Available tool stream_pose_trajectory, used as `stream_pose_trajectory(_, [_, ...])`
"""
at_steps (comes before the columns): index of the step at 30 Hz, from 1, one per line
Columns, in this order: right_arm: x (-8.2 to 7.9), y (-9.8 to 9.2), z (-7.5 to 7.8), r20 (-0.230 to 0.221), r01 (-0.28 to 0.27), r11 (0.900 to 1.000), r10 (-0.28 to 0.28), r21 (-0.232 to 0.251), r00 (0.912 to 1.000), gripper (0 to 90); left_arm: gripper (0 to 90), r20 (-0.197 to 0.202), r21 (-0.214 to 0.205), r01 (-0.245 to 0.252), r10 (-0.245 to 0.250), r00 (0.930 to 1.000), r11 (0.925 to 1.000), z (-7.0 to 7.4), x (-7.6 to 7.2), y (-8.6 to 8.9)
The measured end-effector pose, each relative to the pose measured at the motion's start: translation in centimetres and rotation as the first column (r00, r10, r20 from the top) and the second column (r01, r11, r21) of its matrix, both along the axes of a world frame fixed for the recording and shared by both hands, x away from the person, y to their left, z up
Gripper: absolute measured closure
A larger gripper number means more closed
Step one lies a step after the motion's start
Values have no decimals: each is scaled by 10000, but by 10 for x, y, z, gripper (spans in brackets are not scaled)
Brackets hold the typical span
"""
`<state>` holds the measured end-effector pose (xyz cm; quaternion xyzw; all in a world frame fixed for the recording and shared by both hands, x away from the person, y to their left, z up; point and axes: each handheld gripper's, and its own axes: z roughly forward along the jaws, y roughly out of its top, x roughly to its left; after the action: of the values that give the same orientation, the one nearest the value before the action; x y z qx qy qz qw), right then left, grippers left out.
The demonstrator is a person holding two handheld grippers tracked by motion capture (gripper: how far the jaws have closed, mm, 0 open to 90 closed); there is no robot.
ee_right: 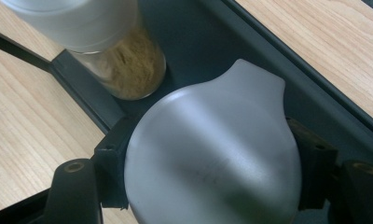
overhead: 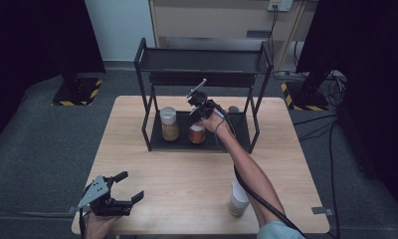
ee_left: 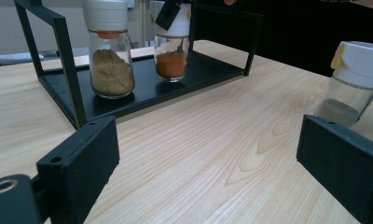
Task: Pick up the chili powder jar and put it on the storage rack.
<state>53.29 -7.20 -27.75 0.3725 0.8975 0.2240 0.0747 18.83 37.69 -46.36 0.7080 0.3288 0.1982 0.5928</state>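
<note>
Nearest the person, at seven o'clock on the table (overhead: pixel 187 169), the left gripper (overhead: pixel 130 186) rests with jaws spread wide, holding nothing. At five o'clock stands a white-capped jar (overhead: pixel 239 198), well apart. Farther, at twelve o'clock, the right gripper (overhead: pixel 197 118) clamps the white cap of the orange spice jar (overhead: pixel 197 133) on the black rack's (overhead: pixel 148 122) bottom shelf, just beside the tan spice jar (overhead: pixel 169 124).

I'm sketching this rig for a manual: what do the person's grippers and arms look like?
Both grippers are black with two blocky jaws. The left gripper carries a grey three-cornered plate; a black cable trails from the right gripper along a bare forearm to a light blue sleeve.
</note>
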Motion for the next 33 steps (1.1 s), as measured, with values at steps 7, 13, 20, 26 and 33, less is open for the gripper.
stream_pose_trajectory(7, [5, -1, -4, -25, 49, 10000, -49, -34, 10000, 314, 48, -1, 11, 11, -11, 10000, 10000, 0, 0, 0])
stream_pose_trajectory(13, [7, -1, -7, -56, 105, 9999, -105, 31, 9999, 314, 48, -2, 38, 27, -27, 10000, 10000, 0, 1, 0])
stream_pose_trajectory(20, [7, -4, -9, -19, 30, 9999, -30, 122, 10000, 312, 49, 8, 56, 40, -40, 10000, 10000, 0, 0, -1])
stream_pose_trajectory(26, [6, -2, -8, 19, -49, 10000, 49, -7, 10000, 311, 49, 8, 49, 29, -29, 10000, 10000, 0, 0, -1])
stream_pose_trajectory(33, [3, 1, -8, 101, -55, 9999, 56, -115, 9999, 260, 49, 37, 54, 27, -27, 10000, 10000, 0, 0, -1])
